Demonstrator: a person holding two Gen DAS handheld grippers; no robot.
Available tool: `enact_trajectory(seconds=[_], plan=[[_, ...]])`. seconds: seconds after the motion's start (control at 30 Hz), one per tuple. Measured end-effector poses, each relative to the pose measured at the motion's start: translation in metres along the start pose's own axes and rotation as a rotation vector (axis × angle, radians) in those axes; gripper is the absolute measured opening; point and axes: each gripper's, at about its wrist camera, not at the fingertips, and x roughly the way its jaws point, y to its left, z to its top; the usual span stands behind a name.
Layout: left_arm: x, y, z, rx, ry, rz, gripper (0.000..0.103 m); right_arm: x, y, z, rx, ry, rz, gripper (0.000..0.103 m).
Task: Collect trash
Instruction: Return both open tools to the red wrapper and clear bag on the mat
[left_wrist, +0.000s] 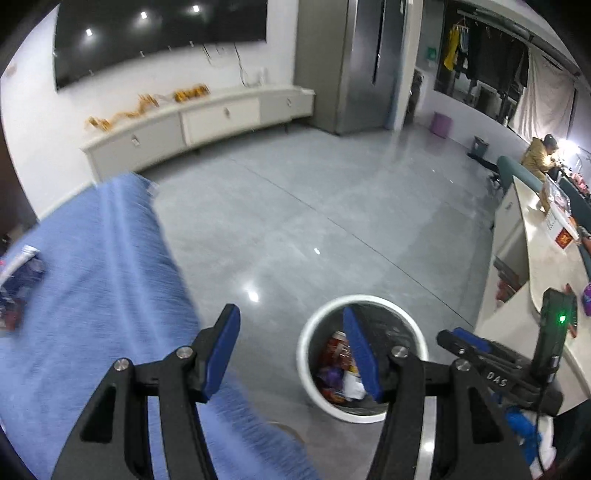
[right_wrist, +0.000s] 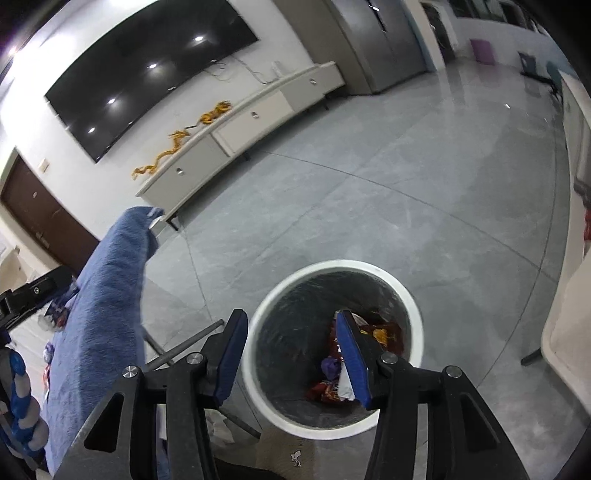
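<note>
A white round bin (left_wrist: 306, 354) with a dark liner stands on the grey floor; it also shows in the right wrist view (right_wrist: 266, 310). Several wrappers (right_wrist: 380, 332) lie inside it. My left gripper (left_wrist: 291, 347) is open and empty, held above the floor next to the blue-covered table (left_wrist: 92, 277). My right gripper (right_wrist: 291, 350) is open and empty directly over the bin. It also shows in the left wrist view (left_wrist: 461, 341), to the right of the bin. Some packets (left_wrist: 22, 273) lie blurred on the table at the far left.
A long white counter (left_wrist: 546, 266) with small items runs along the right. A low white cabinet (left_wrist: 207, 118) stands under a dark wall screen (right_wrist: 147, 70). A person (left_wrist: 541, 153) sits at the far right. Metal table legs (right_wrist: 184, 347) stand beside the bin.
</note>
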Motion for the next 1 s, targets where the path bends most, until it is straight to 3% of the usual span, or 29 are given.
enact_trajectory(seconds=[0.17, 0.4, 0.67, 1.0], plan=[[-0.055, 0.025, -0.012, 0.004, -0.106, 0.117, 0.056, -0.016, 0.044, 0.003, -0.091, -0.032, 0.041, 0.050], [-0.113, 0.071, -0.031, -0.062, -0.180, 0.225, 0.056, -0.037, 0.113, 0.006, -0.215, -0.067, 0.123, 0.053], [-0.158, 0.108, -0.053, -0.122, -0.243, 0.288, 0.057, -0.050, 0.178, 0.000, -0.317, -0.087, 0.192, 0.054], [-0.197, 0.153, -0.085, -0.212, -0.300, 0.323, 0.057, -0.056, 0.235, -0.016, -0.391, -0.086, 0.195, 0.063]])
